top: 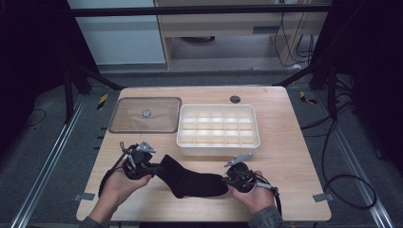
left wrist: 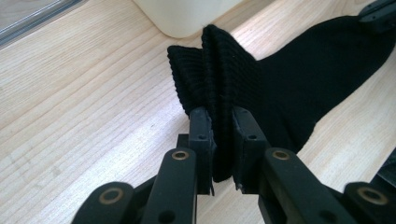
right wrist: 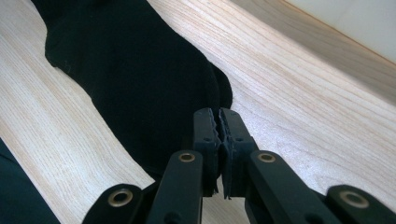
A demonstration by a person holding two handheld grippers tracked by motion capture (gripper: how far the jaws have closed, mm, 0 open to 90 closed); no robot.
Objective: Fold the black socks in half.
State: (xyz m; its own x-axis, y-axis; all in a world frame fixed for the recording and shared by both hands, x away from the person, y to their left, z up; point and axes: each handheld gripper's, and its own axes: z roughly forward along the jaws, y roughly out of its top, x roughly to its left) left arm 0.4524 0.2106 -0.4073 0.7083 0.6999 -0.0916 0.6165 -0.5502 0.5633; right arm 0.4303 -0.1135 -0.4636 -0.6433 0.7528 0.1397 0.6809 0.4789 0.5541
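- A black sock [top: 192, 179] is held stretched between two grippers, low over the near part of the desk [top: 294, 156], just in front of the white tray [top: 218, 148].
- The left gripper [top: 151, 167] is clenched on the ribbed cuff, which is bunched into folds between its jaws in the left gripper view [left wrist: 223, 84].
- The right gripper [top: 231, 180] is clenched on the toe end; in the right gripper view only a thin edge of fabric [right wrist: 223, 93] is seen pinched between its jaws.
- The toe grip is judged the weaker one: with so little cloth caught, a further pull apart could let it slip free and drop that end to the desk.
- The bunched cuff could be released unevenly, so a fold might be left twisted.
- If the sock is meant for a tray compartment, the tray's near wall could be snagged should the sock be carried across too low.
- A clear lid [top: 145, 114] lies to the tray's left, well clear of the work.
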